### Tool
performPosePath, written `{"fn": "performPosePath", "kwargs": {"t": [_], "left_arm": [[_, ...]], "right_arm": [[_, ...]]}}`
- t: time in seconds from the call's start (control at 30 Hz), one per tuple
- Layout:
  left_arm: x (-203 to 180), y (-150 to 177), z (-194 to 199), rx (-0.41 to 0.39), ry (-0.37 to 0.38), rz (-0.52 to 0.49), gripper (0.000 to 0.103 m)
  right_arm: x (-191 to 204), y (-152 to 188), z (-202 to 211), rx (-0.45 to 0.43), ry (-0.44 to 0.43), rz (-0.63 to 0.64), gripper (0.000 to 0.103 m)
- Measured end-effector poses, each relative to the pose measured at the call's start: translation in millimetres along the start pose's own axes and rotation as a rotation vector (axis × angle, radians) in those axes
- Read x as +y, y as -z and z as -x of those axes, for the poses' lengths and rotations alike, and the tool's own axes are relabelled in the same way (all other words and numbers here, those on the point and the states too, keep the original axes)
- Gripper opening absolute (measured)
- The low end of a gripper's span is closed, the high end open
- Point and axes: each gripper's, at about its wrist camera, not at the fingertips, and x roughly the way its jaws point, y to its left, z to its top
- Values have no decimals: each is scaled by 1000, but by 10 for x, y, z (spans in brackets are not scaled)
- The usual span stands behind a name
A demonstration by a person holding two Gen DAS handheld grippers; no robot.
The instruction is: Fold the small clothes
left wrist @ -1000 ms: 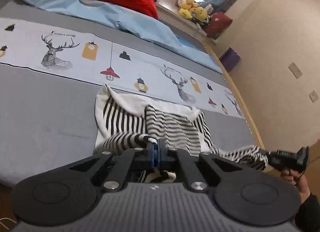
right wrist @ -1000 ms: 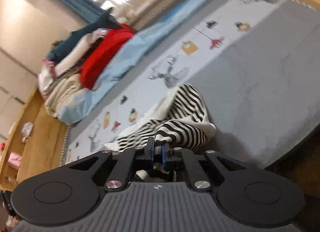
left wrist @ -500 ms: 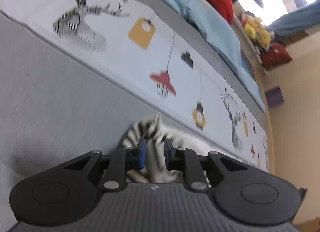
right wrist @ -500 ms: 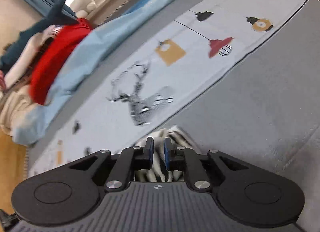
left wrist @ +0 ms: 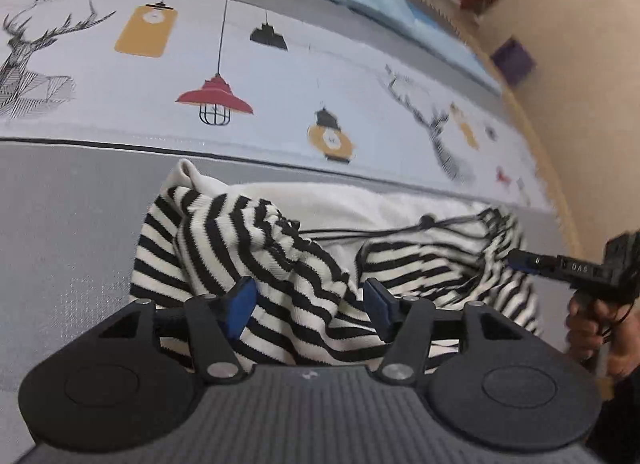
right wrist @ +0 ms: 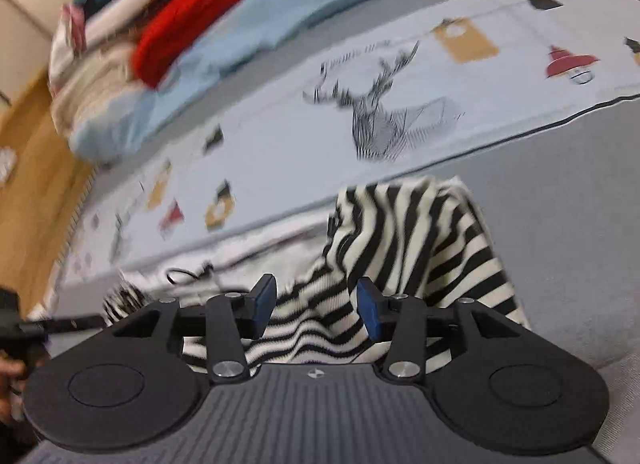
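My left gripper [left wrist: 306, 302] points down at the striped garment [left wrist: 280, 256], which lies bunched on the grey bed cover [left wrist: 68, 224], just below the pale band printed with deer and lamps [left wrist: 280, 76]. Its jaws are opening; the cloth lies between the blue pads [left wrist: 240, 304], but they do not press it. My right gripper [right wrist: 316, 304] is over the other end of the same garment [right wrist: 420, 240], its jaws opening too, with striped cloth between them, not pinched. A hand [left wrist: 596, 324] holds it at the right edge of the left view.
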Motion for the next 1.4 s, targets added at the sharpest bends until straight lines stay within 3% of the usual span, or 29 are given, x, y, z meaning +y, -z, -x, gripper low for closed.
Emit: {"fn": "performPosePath", "kwargs": {"t": [0.1, 0.17, 0.27, 0.33, 0.37, 0.43, 0.5, 0.6, 0.67, 0.73, 0.83, 0.93, 1.0, 1.07, 1.13, 1.2, 1.27, 1.33, 1.4], "left_arm": [[-100, 8, -196, 31, -85, -56, 50], [-90, 3, -252, 44, -100, -64, 22], [-123, -55, -223, 32, -107, -97, 8], [-125, -112, -129, 5, -100, -106, 7], [-123, -145, -68, -14, -88, -99, 7], [-77, -222, 85, -70, -48, -65, 7], [2, -301, 236, -149, 10, -4, 7], [16, -405, 329, -264, 60, 56, 7], [-37, -460, 320, -322, 47, 61, 6], [-68, -503, 291, -359, 21, 59, 6], [-54, -577, 217, -404, -22, 107, 6], [58, -625, 102, -323, -18, 172, 6], [128, -609, 127, -296, -3, 206, 14], [220, -587, 185, -274, -2, 205, 34], [330, -545, 216, -258, -26, 202, 46], [452, -484, 209, -224, -66, 208, 51], [531, -432, 137, -179, -85, 201, 52], [550, -386, 69, -152, -113, 177, 53], [541, -362, 0, -150, -138, 159, 60]], "right_arm": [[69, 25, -201, 39, 78, 36, 47], [88, 36, -299, 46, 102, 49, 47], [150, 36, -395, 37, 129, 59, 45], [164, 2, -460, 56, 152, 69, 25], [151, -9, -454, 61, 154, 64, 6], [153, -68, -393, 46, 125, 30, 4], [187, -154, -225, -25, 103, 14, 3], [197, -309, 65, -217, 9, -63, 3], [239, -374, 160, -332, 5, -54, 3], [277, -423, 120, -383, 29, -46, 3], [262, -476, -47, -390, 95, -66, 3], [197, -511, -258, -346, 135, -82, 9], [158, -513, -399, -283, 174, -94, 10], [105, -471, -403, -257, 198, -115, 10], [78, -448, -315, -250, 184, -113, 20], [42, -427, -192, -249, 180, -74, 43], [-27, -366, -92, -247, 219, -21, 50], [-140, -297, -84, -205, 245, 6, 50], [-275, -219, -90, -173, 266, 4, 50]]}}
